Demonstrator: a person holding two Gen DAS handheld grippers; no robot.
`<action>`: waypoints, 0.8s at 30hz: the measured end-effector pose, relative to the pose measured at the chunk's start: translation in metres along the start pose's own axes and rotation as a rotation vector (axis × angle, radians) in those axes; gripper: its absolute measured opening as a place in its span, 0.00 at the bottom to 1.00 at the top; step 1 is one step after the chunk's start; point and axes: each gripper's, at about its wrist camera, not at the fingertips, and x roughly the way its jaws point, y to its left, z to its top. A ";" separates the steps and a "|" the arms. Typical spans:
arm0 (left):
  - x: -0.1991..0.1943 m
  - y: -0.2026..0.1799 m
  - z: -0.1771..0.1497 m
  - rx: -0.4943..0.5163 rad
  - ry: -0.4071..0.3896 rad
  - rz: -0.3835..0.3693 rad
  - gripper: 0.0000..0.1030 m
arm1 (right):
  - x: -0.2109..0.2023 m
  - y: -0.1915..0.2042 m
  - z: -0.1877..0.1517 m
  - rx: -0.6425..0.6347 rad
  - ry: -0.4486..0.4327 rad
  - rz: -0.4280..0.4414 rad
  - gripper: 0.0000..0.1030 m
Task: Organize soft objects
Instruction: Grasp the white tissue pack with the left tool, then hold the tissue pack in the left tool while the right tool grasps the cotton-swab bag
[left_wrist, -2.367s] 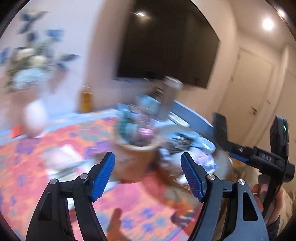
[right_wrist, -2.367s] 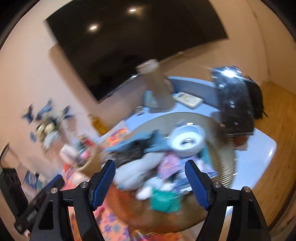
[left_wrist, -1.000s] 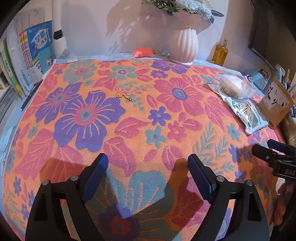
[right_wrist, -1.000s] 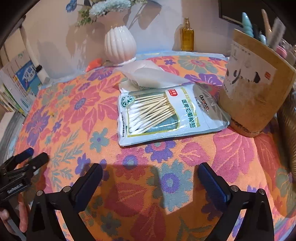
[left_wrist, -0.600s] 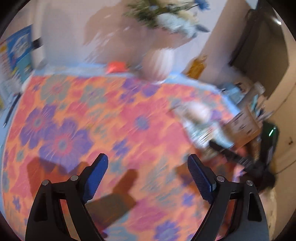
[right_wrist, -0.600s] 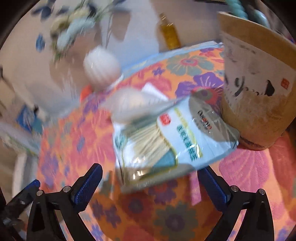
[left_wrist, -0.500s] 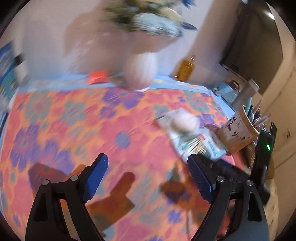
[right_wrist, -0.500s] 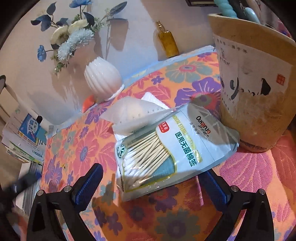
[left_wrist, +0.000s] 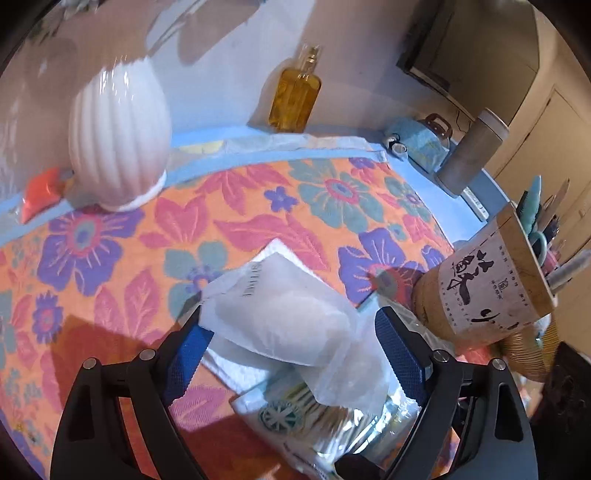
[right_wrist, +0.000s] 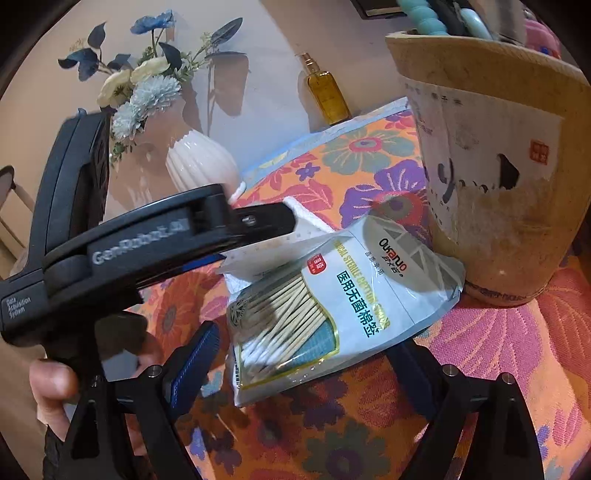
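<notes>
A translucent white pouch of cotton pads (left_wrist: 284, 317) lies on the floral tablecloth (left_wrist: 258, 210), over a folded white tissue and the top of a pack of cotton swabs (right_wrist: 325, 310). My left gripper (left_wrist: 295, 354) straddles the pouch with its jaws closing; the blue pads stand at the pouch's sides, and no squeeze shows. My right gripper (right_wrist: 299, 369) straddles the lower end of the swab pack, its jaws closing too, with gaps still showing. One left finger (right_wrist: 266, 218) reaches across the right wrist view above the pack.
A tan pen holder (left_wrist: 487, 291) full of tools stands right beside the pack. A white ribbed vase (left_wrist: 118, 129), an amber bottle (left_wrist: 295, 96) and a grey tumbler (left_wrist: 469, 151) line the back. A hand (right_wrist: 51, 384) grips the left tool's handle.
The left gripper swept right from bare cloth to over the pouch and now fills the right view's left side. Both pairs of jaws have narrowed. The right gripper rolled and edged closer to the swab pack.
</notes>
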 end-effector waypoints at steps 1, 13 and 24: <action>0.003 -0.001 0.000 0.013 0.006 0.008 0.68 | 0.001 0.003 0.000 -0.012 0.005 -0.008 0.61; -0.088 0.028 -0.041 -0.107 -0.132 0.059 0.43 | -0.023 -0.002 -0.016 0.017 0.022 0.091 0.18; -0.186 0.094 -0.157 -0.334 -0.286 0.190 0.43 | -0.091 0.014 -0.045 -0.164 0.047 0.172 0.18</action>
